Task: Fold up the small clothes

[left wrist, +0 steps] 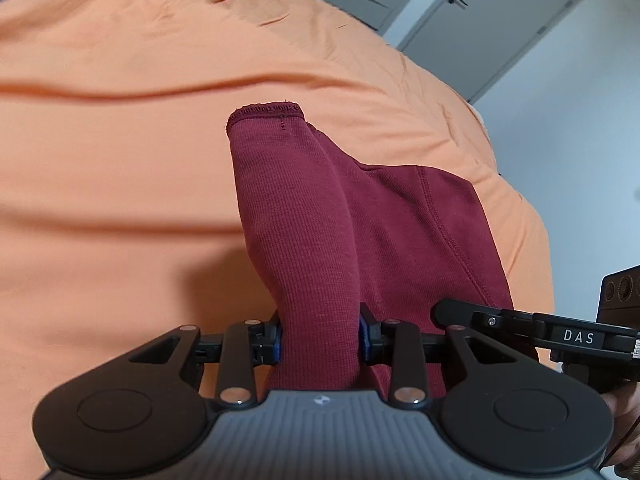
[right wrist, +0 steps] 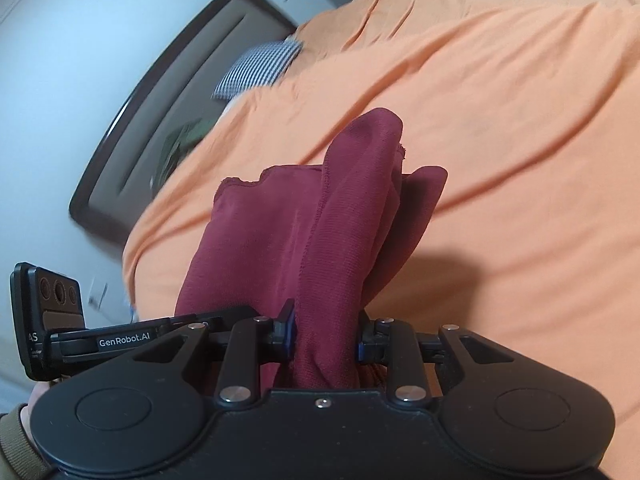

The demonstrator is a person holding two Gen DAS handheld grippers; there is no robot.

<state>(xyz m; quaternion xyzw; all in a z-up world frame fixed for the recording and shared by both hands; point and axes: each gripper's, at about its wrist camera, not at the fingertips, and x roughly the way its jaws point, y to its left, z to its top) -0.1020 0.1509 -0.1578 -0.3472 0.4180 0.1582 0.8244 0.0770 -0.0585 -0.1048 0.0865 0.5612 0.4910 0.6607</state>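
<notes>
A dark red knit garment [left wrist: 320, 208] is held up above an orange bed cover [left wrist: 120, 160]. My left gripper [left wrist: 320, 340] is shut on a bunched fold of it, and a hemmed edge stands up ahead of the fingers. My right gripper [right wrist: 326, 340] is shut on another bunched part of the same red garment [right wrist: 332, 220], whose folds rise above the blue pads. The other gripper's black frame shows at the right edge of the left wrist view [left wrist: 560, 336] and at the left edge of the right wrist view [right wrist: 80, 340]. The cloth hides the pads' inner faces.
The orange bed cover [right wrist: 520, 160] fills most of both views. A checked blue-and-white cloth [right wrist: 260, 68] lies at its far edge. A dark framed panel [right wrist: 160, 120] stands beyond the bed. White doors [left wrist: 460, 12] are in the background. A hand [left wrist: 624, 412] holds the other gripper.
</notes>
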